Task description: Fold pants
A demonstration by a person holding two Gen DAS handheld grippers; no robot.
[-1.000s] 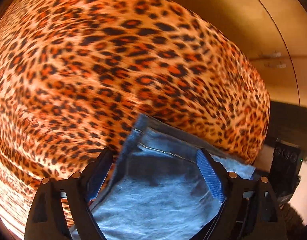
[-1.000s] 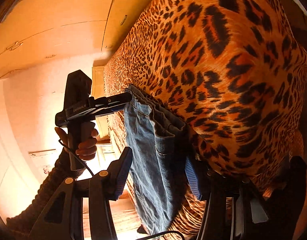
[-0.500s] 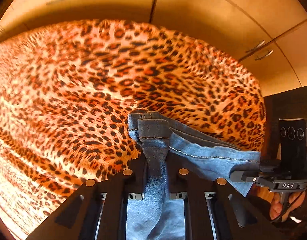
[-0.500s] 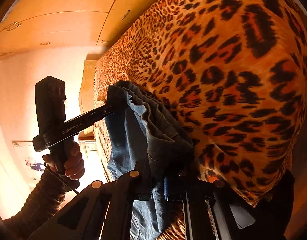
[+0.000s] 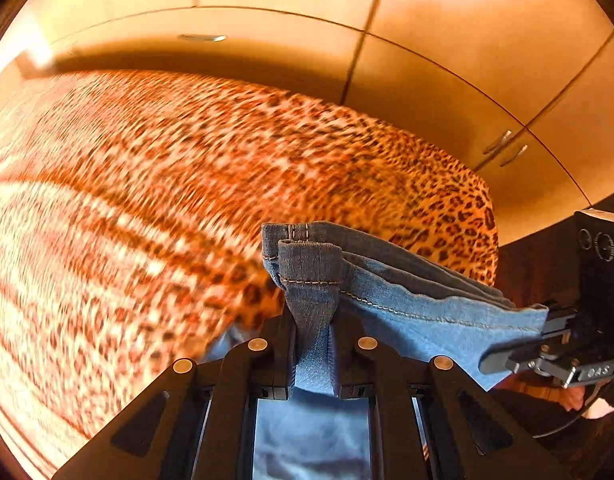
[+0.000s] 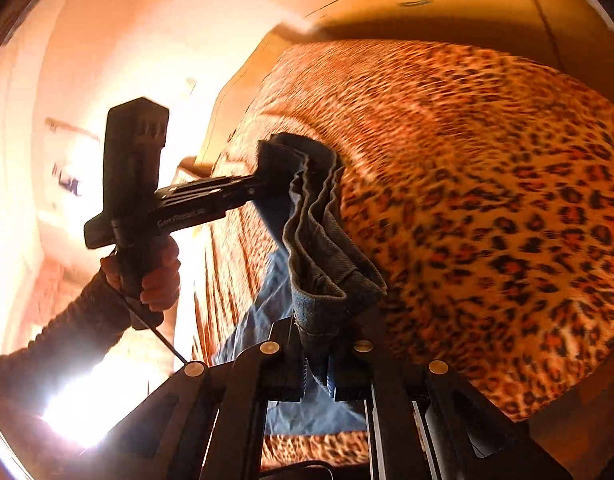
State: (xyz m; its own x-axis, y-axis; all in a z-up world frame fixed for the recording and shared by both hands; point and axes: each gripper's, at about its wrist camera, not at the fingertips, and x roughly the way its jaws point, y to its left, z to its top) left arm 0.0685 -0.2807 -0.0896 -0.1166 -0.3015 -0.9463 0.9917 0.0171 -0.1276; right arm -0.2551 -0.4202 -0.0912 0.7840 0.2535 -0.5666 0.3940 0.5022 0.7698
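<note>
Blue denim pants point(image 5: 407, 296) hang lifted above the leopard-print blanket point(image 5: 147, 208), their hem edge stretched between both grippers. In the left wrist view my left gripper point(image 5: 314, 320) is shut on one bunched hem corner, and my right gripper point(image 5: 543, 332) pinches the other corner at the right. From the right wrist view, my right gripper point(image 6: 317, 332) is shut on a thick fold of the pants point(image 6: 327, 256), and my left gripper point(image 6: 263, 184), held by a person's hand point(image 6: 159, 276), clamps the far corner. The rest of the pants droops below, mostly hidden.
The blanket point(image 6: 487, 200) covers a bed that fills most of both views. Wooden wardrobe doors with metal handles point(image 5: 505, 148) stand behind the bed. A bright wall and floor point(image 6: 87, 408) lie past the bed's left edge in the right wrist view.
Both grippers went from open around the hem to shut on it, then rose, lifting the hem off the blanket. The views tilted up, showing more wardrobe.
</note>
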